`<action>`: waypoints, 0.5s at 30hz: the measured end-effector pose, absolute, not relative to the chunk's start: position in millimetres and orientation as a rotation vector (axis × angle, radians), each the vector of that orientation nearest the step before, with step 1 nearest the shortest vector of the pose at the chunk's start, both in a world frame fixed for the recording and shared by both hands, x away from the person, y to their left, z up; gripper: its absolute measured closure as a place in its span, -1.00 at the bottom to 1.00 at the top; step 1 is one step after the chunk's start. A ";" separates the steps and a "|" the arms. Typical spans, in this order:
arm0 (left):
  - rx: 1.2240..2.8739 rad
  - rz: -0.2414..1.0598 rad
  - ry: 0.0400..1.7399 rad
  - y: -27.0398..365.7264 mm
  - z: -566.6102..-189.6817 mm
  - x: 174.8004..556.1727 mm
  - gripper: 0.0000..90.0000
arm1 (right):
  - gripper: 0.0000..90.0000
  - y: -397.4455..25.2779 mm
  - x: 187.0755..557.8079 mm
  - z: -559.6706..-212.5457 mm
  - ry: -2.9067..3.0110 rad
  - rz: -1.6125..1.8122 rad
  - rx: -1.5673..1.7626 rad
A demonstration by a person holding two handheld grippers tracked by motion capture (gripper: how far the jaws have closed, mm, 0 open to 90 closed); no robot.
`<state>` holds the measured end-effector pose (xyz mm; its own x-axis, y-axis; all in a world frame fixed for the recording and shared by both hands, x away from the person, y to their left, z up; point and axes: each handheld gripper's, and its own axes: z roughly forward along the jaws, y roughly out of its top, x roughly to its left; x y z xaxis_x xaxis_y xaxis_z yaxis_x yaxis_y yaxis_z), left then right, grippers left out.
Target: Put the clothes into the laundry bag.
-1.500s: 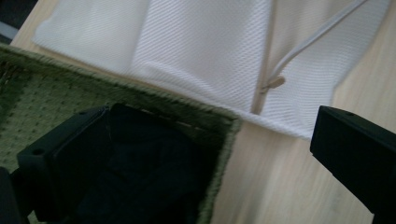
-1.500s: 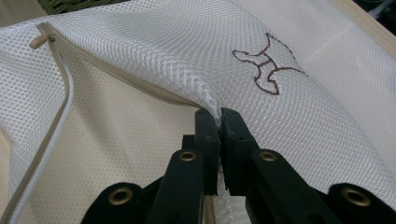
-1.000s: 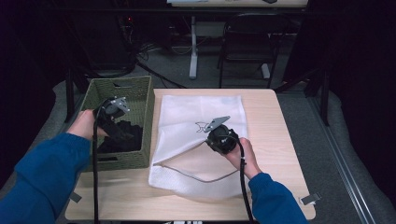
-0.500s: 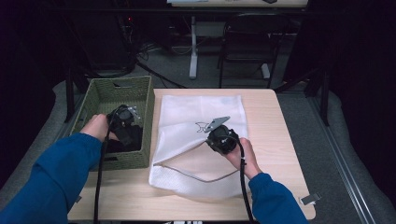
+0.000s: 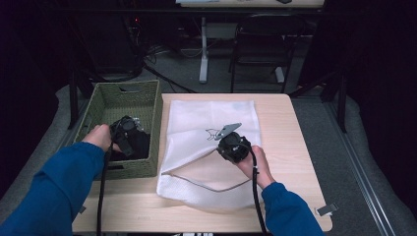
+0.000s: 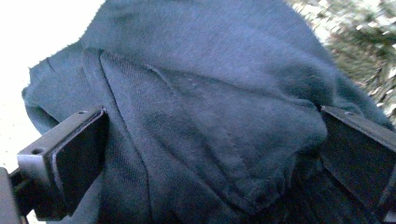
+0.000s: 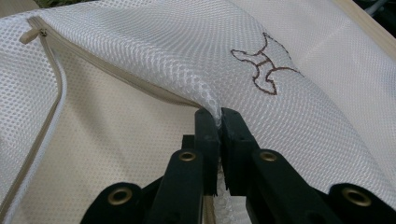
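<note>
Right gripper (image 7: pixel 219 116) fingers clenched on mesh bag (image 5: pixel 211 147), long axis running away from person; left gripper (image 6: pixel 210 144) fingers spread around dark garment (image 6: pixel 196 116).

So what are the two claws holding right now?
The right claw pinches the white mesh bag by the edge of its zipper opening. The left claw is open around a dark cloth, not yet gripping.

The high view looks forward and down from above the near edge of the table (image 5: pixel 295 105); the left gripper view sits very close on a dark cloth (image 6: pixel 196 121) in the basket (image 5: pixel 105 101); the right gripper view looks close along the mesh bag (image 7: pixel 299 116); this bag (image 5: pixel 206 118) shows from above too.
</note>
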<state>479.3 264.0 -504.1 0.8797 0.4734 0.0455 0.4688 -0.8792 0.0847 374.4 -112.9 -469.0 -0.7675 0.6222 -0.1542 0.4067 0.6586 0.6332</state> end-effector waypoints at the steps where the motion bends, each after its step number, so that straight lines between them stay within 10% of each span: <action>1: 2.974 0.079 0.763 265.8 -506.0 481.0 -1.00 | 0.93 -112.9 374.4 -469.0 2.518 0.835 0.813; 15: 2.972 -0.044 0.835 266.1 -527.0 484.3 -0.75 | 0.93 -112.7 373.7 -468.4 2.513 0.831 0.808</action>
<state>484.3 266.1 -527.0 0.8534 0.5195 -0.0419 0.5211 -0.8524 0.0444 373.7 -112.7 -468.4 -0.7663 0.6216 -0.1626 0.4022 0.6614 0.6330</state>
